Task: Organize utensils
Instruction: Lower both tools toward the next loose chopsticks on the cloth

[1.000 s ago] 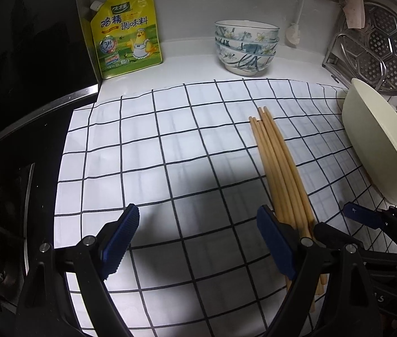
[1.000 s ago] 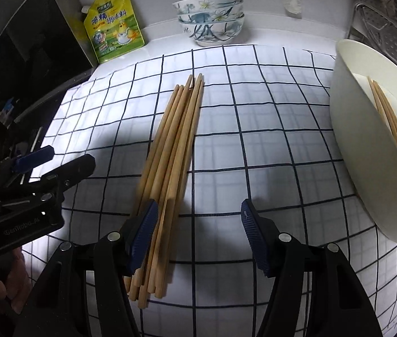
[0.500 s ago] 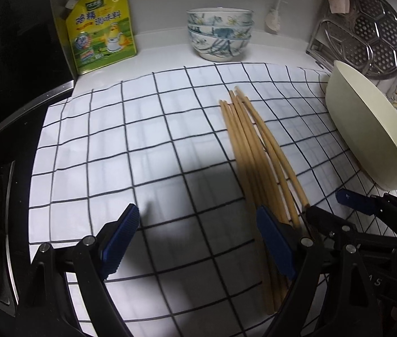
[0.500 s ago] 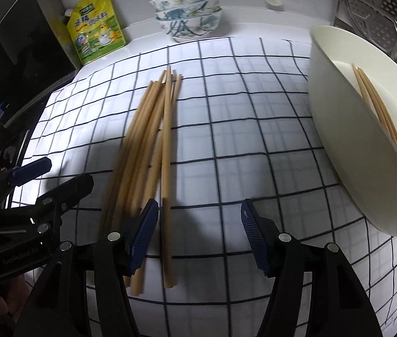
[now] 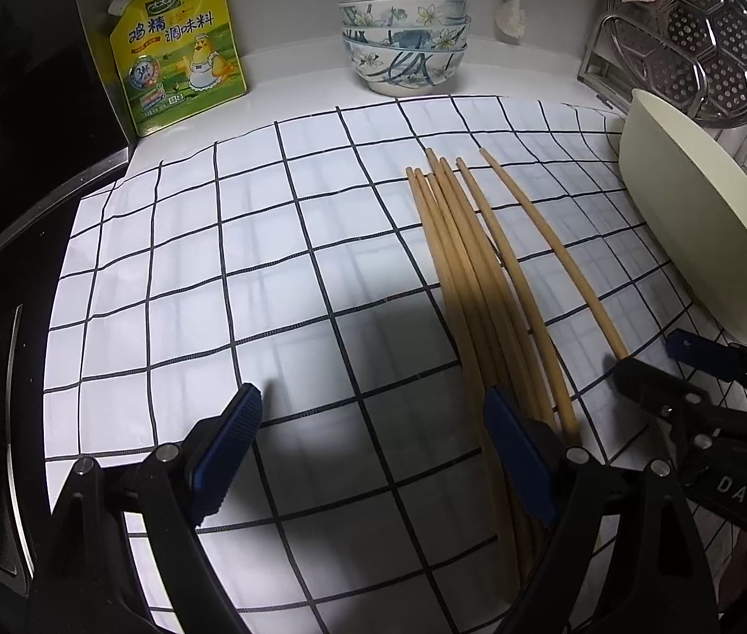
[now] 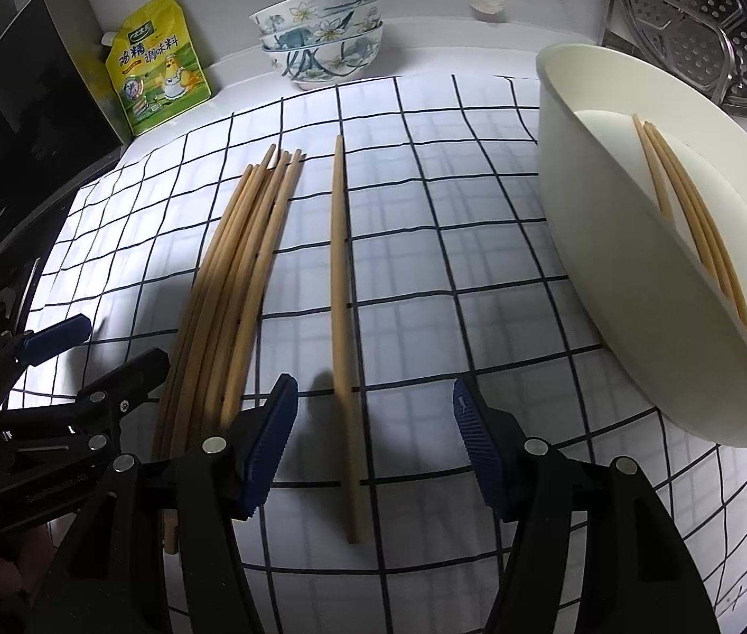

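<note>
Countertop covered by a white cloth with a dark grid [image 5: 278, 285], seen along the fingers of both hand-held grippers. The left gripper [image 5: 368, 454] has its blue-padded jaws spread wide and holds nothing; its right-hand pad [image 5: 519, 462] stands over the near ends of a bundle of wooden chopsticks [image 5: 466, 285] lying lengthwise on the cloth. The right gripper [image 6: 371, 441] is likewise wide open and empty, its jaws straddling the near part of a single chopstick [image 6: 342, 311] that lies by itself just to the right of the bundle [image 6: 239, 274], apart from it; neither pad touches the stick. The left-hand pad [image 6: 268, 449] of this gripper sits beside the bundle's near ends. At the right edge of the cloth stands a cream tub [image 6: 632, 317], tilted in view, with several more chopsticks [image 6: 690, 216] resting inside against its inner wall. At the back of the counter: a stack of floral bowls [image 5: 405, 42], a yellow seasoning pouch [image 5: 178, 53] leaning on the wall, and a perforated metal steamer rack [image 5: 701, 37] behind the tub
</note>
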